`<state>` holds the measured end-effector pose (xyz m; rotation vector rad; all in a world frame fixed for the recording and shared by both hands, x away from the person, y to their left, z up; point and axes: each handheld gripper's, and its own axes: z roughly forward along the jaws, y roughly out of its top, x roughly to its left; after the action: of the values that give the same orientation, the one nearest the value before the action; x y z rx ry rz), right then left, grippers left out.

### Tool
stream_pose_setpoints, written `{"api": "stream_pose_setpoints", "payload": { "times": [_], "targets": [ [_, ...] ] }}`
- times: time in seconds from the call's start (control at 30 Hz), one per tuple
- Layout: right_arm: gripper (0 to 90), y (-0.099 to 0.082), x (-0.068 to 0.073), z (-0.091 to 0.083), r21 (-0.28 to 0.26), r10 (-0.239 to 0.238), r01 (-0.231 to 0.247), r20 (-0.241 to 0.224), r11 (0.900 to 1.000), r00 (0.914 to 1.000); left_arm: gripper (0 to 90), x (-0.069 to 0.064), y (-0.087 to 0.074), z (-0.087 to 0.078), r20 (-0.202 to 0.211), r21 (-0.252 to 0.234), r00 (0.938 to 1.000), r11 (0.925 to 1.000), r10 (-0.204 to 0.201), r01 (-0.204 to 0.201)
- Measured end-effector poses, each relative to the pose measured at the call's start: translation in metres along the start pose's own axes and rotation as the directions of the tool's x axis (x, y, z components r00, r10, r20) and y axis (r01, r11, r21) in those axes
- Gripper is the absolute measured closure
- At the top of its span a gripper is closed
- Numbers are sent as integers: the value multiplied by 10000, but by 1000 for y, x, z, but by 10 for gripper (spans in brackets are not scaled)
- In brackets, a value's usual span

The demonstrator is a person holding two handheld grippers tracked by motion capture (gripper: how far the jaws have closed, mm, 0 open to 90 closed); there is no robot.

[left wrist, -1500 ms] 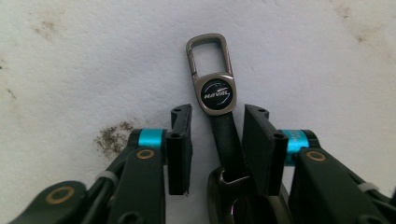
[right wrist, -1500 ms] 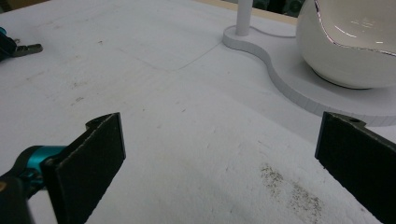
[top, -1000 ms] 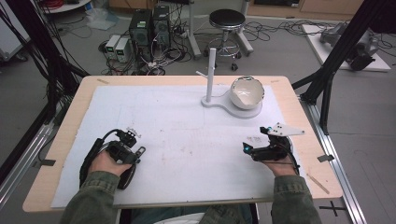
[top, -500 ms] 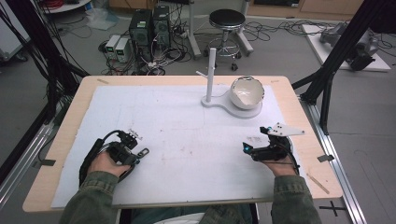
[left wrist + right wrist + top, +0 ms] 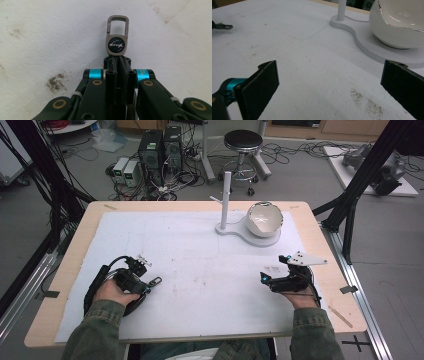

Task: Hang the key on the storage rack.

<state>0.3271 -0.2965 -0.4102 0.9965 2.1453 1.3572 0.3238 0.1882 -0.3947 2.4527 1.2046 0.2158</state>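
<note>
Metal keychain clip clamped in left gripper.
Right gripper wide, empty; clear white bench mat toward bowl at 1 o'clock.

Ahead of the claws on the table there is one metal carabiner keychain, one white bowl, one white stand with a single post, and two grippers.
</note>
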Motion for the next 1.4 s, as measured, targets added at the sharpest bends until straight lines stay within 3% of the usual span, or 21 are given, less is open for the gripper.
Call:
{"api": "stream_pose_setpoints", "payload": {
  "times": [0.13, 0.3, 0.47, 0.63, 0.87, 1.27, 1.4],
  "targets": [
    [6, 0, 0, 0, -17, -33, 33, 22, 10000, 10000, 842, 2, 7, -10, -40, -124, 9999, 9998, 126, -126],
    [5, 0, 0, 0, -3, -10, 10, 42, 10000, 10000, 841, 6, 14, -17, 304, -405, 9995, 9991, 110, -98],
    [5, 0, 0, 0, 10, 92, -92, 51, 10000, 9999, 840, 7, 21, -25, 409, -597, 9985, 9977, 352, -327],
    [5, 0, 0, 0, 59, 107, -108, 34, 9999, 9999, 838, 6, 33, -39, 84, -798, 9981, 9950, 606, -598],
    [5, 0, -1, 0, -57, 158, -157, 89, 9999, 9998, 837, -1, 57, -53, -151, -792, 9937, 9906, 1107, -1115],
    [6, 0, -2, 0, -8, 209, -209, 19, 9998, 9998, 836, -3, 99, -60, 113, -962, 9883, 9839, 1522, -1504],
    [6, 0, -2, 0, 1, 200, -200, -4, 9998, 9998, 835, -2, 116, -65, 23, -903, 9852, 9812, 1715, -1706]
  ]
}}
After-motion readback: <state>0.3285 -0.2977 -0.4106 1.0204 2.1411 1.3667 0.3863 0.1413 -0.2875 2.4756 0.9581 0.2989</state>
